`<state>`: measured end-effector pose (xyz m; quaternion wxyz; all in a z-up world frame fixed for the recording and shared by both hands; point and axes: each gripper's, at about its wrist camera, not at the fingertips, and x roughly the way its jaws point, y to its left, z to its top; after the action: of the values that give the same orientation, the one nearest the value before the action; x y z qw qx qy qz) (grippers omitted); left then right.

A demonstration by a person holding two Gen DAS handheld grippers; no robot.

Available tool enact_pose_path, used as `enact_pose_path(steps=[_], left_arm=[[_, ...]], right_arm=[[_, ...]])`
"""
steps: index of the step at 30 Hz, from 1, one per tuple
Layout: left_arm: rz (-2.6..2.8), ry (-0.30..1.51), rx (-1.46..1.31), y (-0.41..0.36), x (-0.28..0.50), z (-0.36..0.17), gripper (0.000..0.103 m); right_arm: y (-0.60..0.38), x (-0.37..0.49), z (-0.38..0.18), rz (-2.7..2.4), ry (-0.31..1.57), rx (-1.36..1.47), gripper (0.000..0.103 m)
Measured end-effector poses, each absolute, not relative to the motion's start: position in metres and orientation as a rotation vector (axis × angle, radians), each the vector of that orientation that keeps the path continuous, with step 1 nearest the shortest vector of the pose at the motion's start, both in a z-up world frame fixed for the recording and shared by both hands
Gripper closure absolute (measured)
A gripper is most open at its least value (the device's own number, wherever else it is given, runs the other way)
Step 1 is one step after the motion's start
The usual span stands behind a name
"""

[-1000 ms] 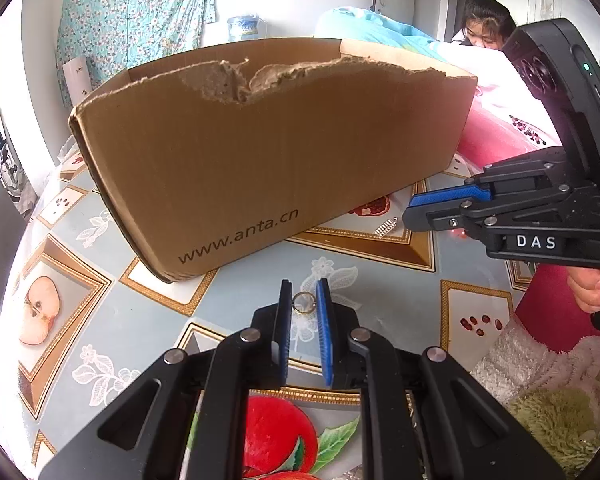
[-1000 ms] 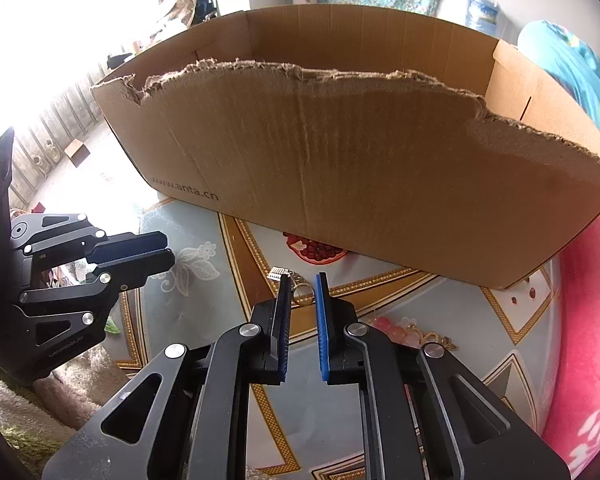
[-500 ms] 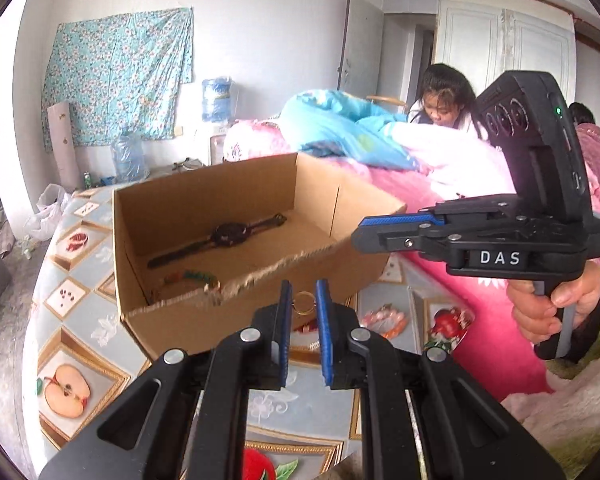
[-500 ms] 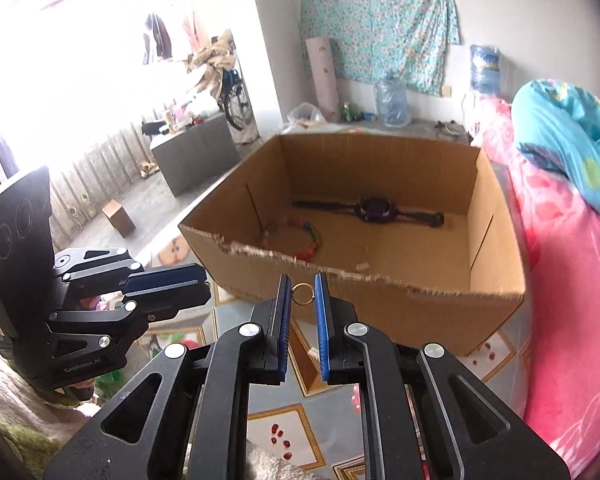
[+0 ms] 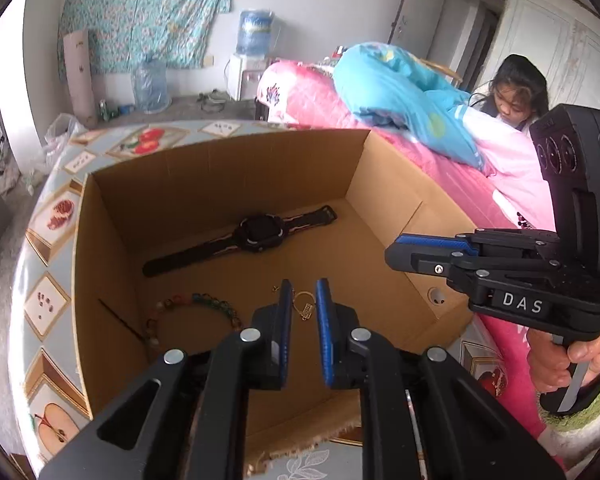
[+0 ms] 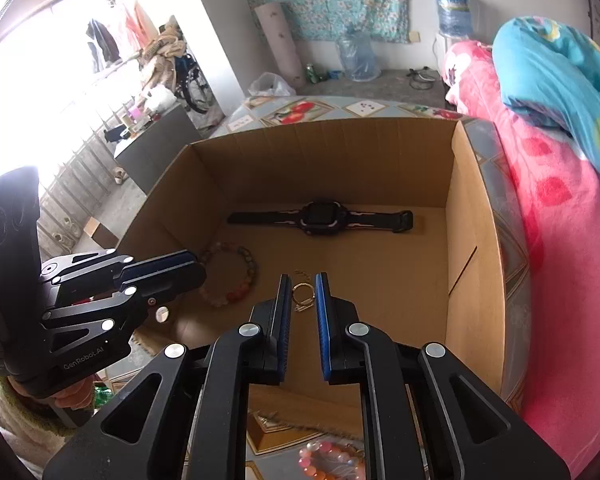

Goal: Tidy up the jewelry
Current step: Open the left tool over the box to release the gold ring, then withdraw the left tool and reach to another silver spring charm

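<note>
An open cardboard box (image 5: 384, 196) (image 6: 472, 248) holds a black watch (image 5: 260, 234) (image 6: 320, 218), a beaded bracelet (image 5: 192, 308) (image 6: 236, 276) and small gold earrings. Both grippers hover over the box with jaws slightly apart. In the left wrist view, a gold ring earring (image 5: 303, 307) shows between my left gripper's (image 5: 303, 300) tips, apparently loose. In the right wrist view, a gold ring earring (image 6: 302, 294) shows between my right gripper's (image 6: 302, 292) tips. The right gripper also shows in the left wrist view (image 5: 396, 250), the left one in the right wrist view (image 6: 198, 268).
The box stands on a fruit-patterned tablecloth (image 5: 52, 216). A pink bead bracelet (image 6: 328, 462) lies on the table in front of the box. A pink bed (image 6: 572, 264) with a blue quilt runs along the right. A person (image 5: 512, 96) sits behind it.
Both grippers rose from the table, moved over the box rim and tilted down. Their jaws have parted a little, and the gold earrings now hang loose over the box floor.
</note>
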<state>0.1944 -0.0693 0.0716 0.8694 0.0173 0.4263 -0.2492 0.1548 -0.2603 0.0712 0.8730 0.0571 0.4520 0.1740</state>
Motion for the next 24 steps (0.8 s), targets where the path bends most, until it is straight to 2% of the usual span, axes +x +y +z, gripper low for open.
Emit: enact_pose_path(steps=[6, 10, 18, 24], left_arm=[[-0.503, 0.983, -0.021, -0.073, 0.219, 0.056, 0.091], [-0.491, 0.98, -0.062, -0.07, 0.224, 0.058, 0.087], [-0.492, 0.887, -0.12, -0.048, 0.206, 0.079, 0.087], [-0.547, 0.769, -0.125, -0.024, 0.16, 0.103, 0.087]], right_arm=[[-0.266, 0.168, 0.067, 0.336, 0.94, 0.124, 0.082], [-0.271, 0.162, 0.076, 0.33, 0.902, 0.14, 0.081], [-0.289, 0.126, 0.102, 0.343, 0.803, 0.19, 0.081], [-0.295, 0.088, 0.12, 0.448, 0.709, 0.2, 0.079]])
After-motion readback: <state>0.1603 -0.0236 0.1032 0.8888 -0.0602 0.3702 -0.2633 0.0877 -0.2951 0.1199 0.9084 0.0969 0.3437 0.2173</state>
